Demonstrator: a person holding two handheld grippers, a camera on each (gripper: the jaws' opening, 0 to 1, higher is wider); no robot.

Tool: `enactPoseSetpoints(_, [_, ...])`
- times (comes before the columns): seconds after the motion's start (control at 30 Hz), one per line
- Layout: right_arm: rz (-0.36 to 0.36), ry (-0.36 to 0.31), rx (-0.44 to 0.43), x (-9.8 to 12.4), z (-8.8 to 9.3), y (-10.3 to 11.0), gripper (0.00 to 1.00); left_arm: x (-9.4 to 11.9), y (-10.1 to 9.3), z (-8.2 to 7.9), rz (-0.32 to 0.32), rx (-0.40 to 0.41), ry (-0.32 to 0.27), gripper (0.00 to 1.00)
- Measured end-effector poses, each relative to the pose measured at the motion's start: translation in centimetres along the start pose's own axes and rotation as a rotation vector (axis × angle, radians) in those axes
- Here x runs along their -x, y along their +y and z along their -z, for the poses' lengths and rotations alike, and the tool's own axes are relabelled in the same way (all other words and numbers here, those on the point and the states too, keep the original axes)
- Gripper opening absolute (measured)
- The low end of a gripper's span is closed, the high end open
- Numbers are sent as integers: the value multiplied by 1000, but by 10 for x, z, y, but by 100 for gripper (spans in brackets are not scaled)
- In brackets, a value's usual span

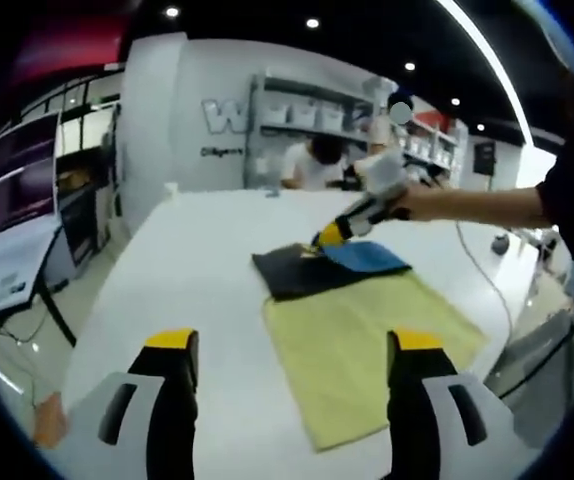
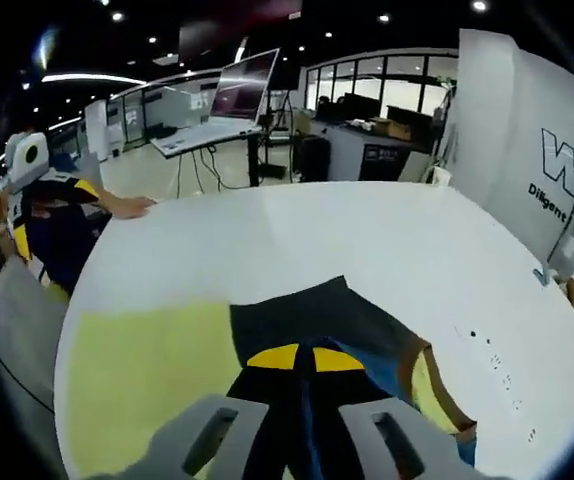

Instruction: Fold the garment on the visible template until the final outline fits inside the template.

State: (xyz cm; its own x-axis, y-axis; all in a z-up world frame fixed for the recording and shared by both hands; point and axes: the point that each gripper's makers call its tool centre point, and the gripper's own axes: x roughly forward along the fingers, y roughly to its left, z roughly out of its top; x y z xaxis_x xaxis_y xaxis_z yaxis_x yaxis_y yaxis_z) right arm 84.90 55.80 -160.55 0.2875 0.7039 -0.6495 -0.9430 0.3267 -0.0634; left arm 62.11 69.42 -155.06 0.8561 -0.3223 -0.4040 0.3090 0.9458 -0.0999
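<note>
**Q:** White table [image 1: 197, 270], open-plan workshop, shelving behind. Where is the garment [image 1: 312, 268]?

**A:** It lies across the far edge of the yellow template [image 1: 367, 350], a dark piece with a blue fold [image 1: 365, 256] turned up on top. Half of it hangs off the template onto bare table.

**Q:** And the grippers?

**A:** The right gripper [image 1: 329, 236] is down at the garment's far edge, beside the blue fold; in its own view the jaws look closed on dark cloth [image 2: 302, 390]. The left gripper [image 1: 292, 350] hovers on the template's near side, well apart from the garment, jaws spread and holding nothing.

**Q:** Which step is this?

**A:** Judging by the lie of things, a fold in progress, with the outline not yet inside the template. The next move likely calls for carrying the pinched edge toward the template's centre, then laying it flat.
</note>
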Motion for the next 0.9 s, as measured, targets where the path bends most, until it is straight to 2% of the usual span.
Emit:
enactPoseSetpoints(0.13, [-23,30,49,-15,3,10,0,-1,-5,-2,8,21,-9,72])
enactPoseSetpoints(0.2, [-51,27,42,-19,2,19,0,-3,-5,0,11,21,-4,72])
enactPoseSetpoints(0.23, [-59,26,43,-22,4,22,4,-4,-6,1,13,18,0,72])
enactPoseSetpoints(0.3, [-69,25,53,-24,5,28,13,-4,-6,1,17,19,2,72])
enactPoseSetpoints(0.53, [-89,17,38,-19,16,35,14,-5,-10,0,18,16,4,71])
enactPoseSetpoints(0.67, [-62,21,7,-6,26,31,17,-6,-11,2,18,20,9,71])
enactPoseSetpoints(0.77, [0,-1,-9,1,29,19,27,-8,-10,7,11,29,34,71])
enactPoseSetpoints(0.83, [21,-20,-29,8,31,14,34,-10,-7,16,-3,3,74,71])
enactPoseSetpoints(0.9, [30,-23,-40,11,34,11,35,-10,-8,17,4,8,74,70])
